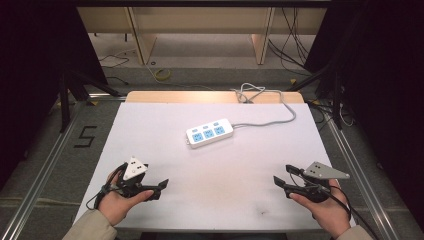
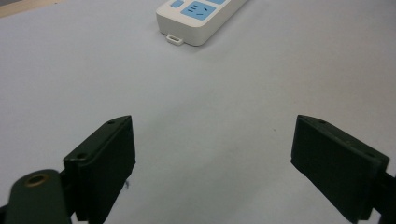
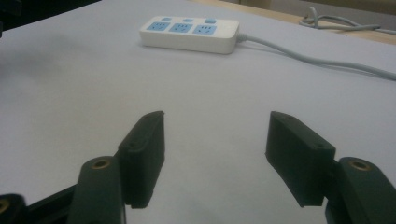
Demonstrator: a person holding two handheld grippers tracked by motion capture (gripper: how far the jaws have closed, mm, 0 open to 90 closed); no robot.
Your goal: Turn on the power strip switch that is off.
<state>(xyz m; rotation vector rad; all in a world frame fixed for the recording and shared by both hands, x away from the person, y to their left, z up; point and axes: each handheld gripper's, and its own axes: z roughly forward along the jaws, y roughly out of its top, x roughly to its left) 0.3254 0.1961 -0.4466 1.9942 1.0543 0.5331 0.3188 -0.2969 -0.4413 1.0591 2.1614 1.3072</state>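
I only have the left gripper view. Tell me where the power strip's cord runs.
Observer: The grey cord leaves the power strip at its right end and loops at the table's far edge in the high view.
Operator: Report the right claw.
Observer: The right claw is open with nothing between its jaws, near the table's right front.
Operator: Count the sockets.
Observer: Three blue sockets, by the right gripper view.

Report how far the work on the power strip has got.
Done: nothing visible; the power strip lies untouched mid-table with its cable trailing off the far edge. In hand: nothing; the left gripper and right gripper sit near the table's front edge, jaws open and empty. Left: reaching the strip and handling it.
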